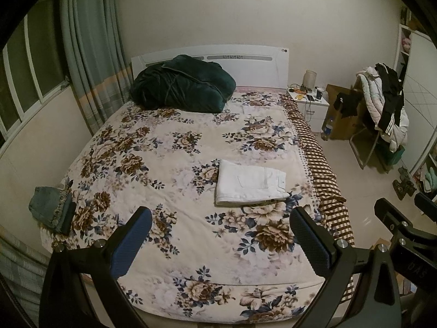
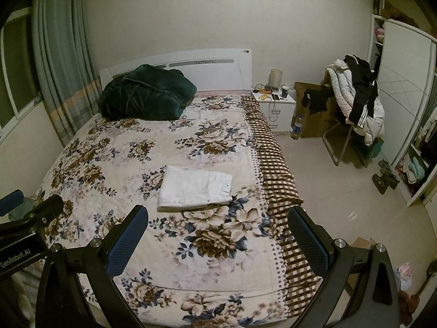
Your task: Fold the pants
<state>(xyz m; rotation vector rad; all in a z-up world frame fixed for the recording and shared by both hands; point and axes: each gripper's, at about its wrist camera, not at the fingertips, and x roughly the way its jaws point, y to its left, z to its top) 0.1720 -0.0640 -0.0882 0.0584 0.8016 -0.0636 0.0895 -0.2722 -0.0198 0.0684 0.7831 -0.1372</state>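
Observation:
White pants (image 1: 250,183) lie folded into a flat rectangle on the floral bedspread (image 1: 169,164), toward the bed's right side; they also show in the right wrist view (image 2: 195,188). My left gripper (image 1: 221,243) is open and empty, held above the foot of the bed, short of the pants. My right gripper (image 2: 218,242) is open and empty, also above the foot of the bed. The right gripper shows at the right edge of the left wrist view (image 1: 404,218), and the left gripper at the left edge of the right wrist view (image 2: 30,207).
A folded blue denim garment (image 1: 52,209) lies at the bed's left edge. A dark green quilt (image 1: 183,86) is bundled at the headboard. A white nightstand (image 1: 311,104), a chair heaped with clothes (image 1: 382,109) and a wardrobe (image 2: 404,104) stand right of the bed.

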